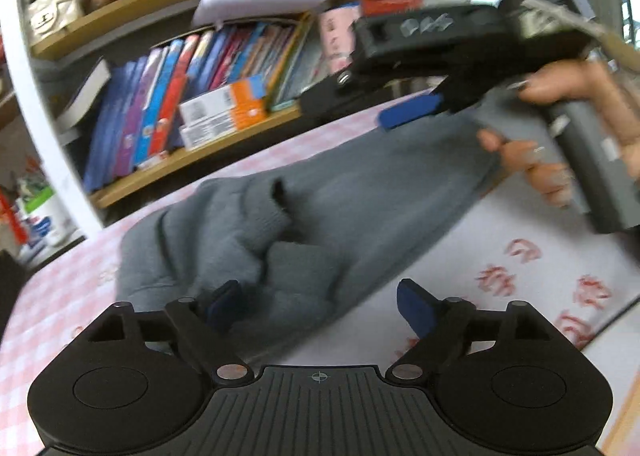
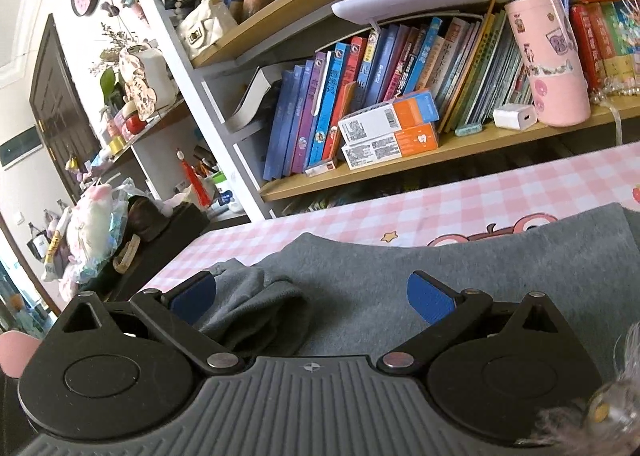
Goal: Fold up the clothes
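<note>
**Grey garment on the checked cloth, both claws spread**

A grey garment (image 1: 320,224) lies rumpled on the pink-and-white checked tablecloth (image 1: 60,296), in front of a bookshelf (image 2: 400,160) of upright books. The left gripper (image 1: 320,306) hangs over the garment's near edge with its blue-padded fingers wide apart — pinching nothing. The right gripper (image 2: 312,294) is spread too, low over the grey fabric with a bunched fold between its fingers. In the left wrist view a hand (image 1: 580,124) holds the right gripper's handle.
</note>
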Demonstrator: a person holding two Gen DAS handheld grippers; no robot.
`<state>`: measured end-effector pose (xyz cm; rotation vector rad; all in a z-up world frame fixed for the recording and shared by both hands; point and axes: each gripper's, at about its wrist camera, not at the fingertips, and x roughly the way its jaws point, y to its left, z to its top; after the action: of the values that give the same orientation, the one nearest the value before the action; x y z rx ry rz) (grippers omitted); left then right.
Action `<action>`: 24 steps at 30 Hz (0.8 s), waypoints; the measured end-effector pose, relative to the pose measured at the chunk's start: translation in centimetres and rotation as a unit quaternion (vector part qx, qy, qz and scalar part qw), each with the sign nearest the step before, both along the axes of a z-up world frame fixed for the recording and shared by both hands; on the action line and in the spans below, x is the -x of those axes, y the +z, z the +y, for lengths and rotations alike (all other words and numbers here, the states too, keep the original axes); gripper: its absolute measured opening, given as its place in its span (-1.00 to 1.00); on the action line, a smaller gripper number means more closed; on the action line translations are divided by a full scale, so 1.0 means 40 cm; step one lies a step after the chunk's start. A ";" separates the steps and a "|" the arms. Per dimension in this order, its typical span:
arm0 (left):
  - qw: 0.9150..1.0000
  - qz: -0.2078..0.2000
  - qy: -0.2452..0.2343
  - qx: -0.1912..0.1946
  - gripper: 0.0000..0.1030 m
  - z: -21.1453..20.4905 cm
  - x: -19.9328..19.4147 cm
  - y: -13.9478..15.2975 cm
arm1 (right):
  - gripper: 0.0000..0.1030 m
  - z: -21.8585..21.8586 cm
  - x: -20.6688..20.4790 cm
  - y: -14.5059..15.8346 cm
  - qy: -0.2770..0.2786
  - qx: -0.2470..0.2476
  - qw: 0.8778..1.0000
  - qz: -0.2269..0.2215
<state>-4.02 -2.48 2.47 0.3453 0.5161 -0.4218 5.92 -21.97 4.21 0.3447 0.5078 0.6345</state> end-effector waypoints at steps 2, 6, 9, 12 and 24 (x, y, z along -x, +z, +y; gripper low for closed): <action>1.000 -0.018 -0.002 0.023 0.84 0.019 0.016 0.022 | 1.00 0.002 -0.002 -0.004 0.003 -0.002 1.000 0.005; 0.991 -0.060 0.019 0.114 0.90 0.095 0.032 0.071 | 1.00 0.008 -0.004 -0.012 0.008 0.000 1.000 0.012; 0.976 -0.089 0.053 0.191 0.97 0.160 0.026 0.093 | 1.00 0.012 -0.006 -0.019 0.011 -0.001 1.000 0.018; 0.958 -0.095 0.102 0.251 1.00 0.213 -0.017 0.089 | 1.00 0.016 -0.010 -0.027 0.019 -0.009 0.999 0.029; 0.935 -0.069 0.116 0.328 0.99 0.263 -0.083 0.016 | 1.00 0.036 -0.032 -0.079 0.076 -0.093 0.984 0.129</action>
<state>-0.70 8.03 3.10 -0.3283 0.2504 -0.3148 7.20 -20.54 1.04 0.5730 0.7293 0.7932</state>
